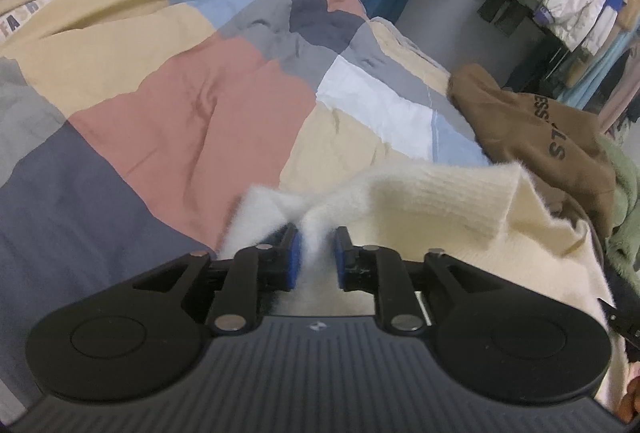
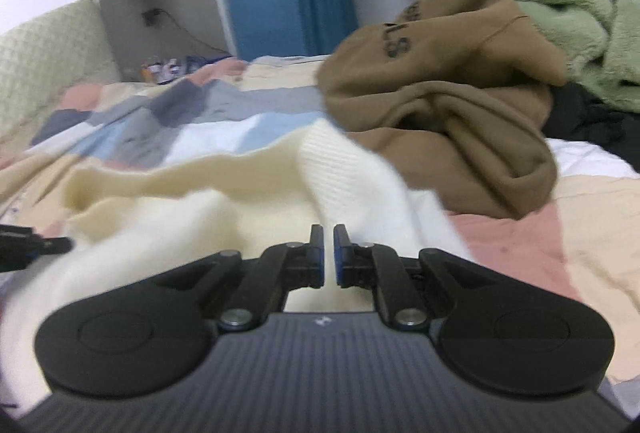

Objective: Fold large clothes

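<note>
Patchwork bedding in tan, pink, grey and blue fills my left wrist view. My left gripper has a bunched fold of the fluffy cream knit sweater between its blue pads, which look closed on it; a crumpled brown hoodie lies beyond to the right.

From the right wrist view, my right gripper is nearly clenched above the sweater; I cannot tell whether it pinches any. I judge the knit soft, light and stretchy, best taken at ribbed hems.
</note>
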`<state>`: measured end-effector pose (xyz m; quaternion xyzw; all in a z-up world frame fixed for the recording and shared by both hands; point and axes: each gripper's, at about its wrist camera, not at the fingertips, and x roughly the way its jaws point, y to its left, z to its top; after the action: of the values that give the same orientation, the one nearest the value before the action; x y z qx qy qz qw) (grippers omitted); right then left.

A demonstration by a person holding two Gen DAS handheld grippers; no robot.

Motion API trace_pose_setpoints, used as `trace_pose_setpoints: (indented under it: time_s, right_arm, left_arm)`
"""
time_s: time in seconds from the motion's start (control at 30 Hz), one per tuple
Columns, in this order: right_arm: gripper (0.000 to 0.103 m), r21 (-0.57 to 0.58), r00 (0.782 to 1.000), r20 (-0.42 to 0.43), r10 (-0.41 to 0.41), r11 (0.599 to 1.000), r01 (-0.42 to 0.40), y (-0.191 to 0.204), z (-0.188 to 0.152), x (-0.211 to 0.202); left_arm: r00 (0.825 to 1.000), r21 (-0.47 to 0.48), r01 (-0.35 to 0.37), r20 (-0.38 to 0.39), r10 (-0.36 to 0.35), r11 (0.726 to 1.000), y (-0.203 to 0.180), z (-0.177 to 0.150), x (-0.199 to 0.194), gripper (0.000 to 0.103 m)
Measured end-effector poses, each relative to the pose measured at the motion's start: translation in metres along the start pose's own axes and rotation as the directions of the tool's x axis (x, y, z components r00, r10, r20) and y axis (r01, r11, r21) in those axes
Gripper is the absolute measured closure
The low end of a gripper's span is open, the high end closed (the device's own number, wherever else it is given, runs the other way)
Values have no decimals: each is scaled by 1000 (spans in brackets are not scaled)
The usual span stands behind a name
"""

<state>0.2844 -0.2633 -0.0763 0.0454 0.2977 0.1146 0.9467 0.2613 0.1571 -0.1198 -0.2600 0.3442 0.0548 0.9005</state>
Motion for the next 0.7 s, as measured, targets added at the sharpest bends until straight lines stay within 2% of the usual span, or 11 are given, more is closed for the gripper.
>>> trace_pose_setpoints:
  time_s: [0.03, 0.07, 0.1, 0.13, 0.27, 0.47, 0.6, 0.67, 0.7]
  right_arm:
    - [75, 8, 1000, 4, -11, 1000, 11, -2, 1, 1]
    - [66, 12, 1000, 10, -16, 1000, 16, -4, 1, 0]
    - [52, 13, 1000, 18, -15, 1000, 15, -5, 2, 0]
    - [50, 9, 1000, 24, -13, 1000, 13, -6, 1, -1]
    - [50, -58, 999, -5, -36, 998, 36, -3, -1, 5]
    - [50, -207, 979, -59, -197, 961, 181, -1, -13, 34]
    - [52, -205, 975, -76, -208, 960, 188, -9, -19, 45]
    - [62, -205, 975, -75, -210, 960, 191, -9, -18, 44]
    - [74, -210, 976, -72, -206, 960, 187, -9, -18, 43]
  left_arm:
    - [1000, -6, 8, 1, -8, 1000, 0, 0, -1, 75]
    - [1000, -11, 16, 3, -16, 1000, -1, 0, -2, 70]
    - [1000, -13, 23, 4, -23, 1000, -1, 0, -3, 67]
    - [1000, -10, 30, 8, -30, 1000, -3, -1, -5, 66]
    - [999, 20, 35, 27, -35, 999, -10, -2, -14, 59]
    - [999, 70, 22, 40, -25, 997, -19, -5, -22, 54]
    - [999, 81, 2, 43, -5, 997, -18, -6, -17, 54]
    - [999, 86, -2, 41, -2, 996, -18, -5, -13, 54]
    - [999, 91, -5, 37, 2, 996, -19, -5, -10, 54]
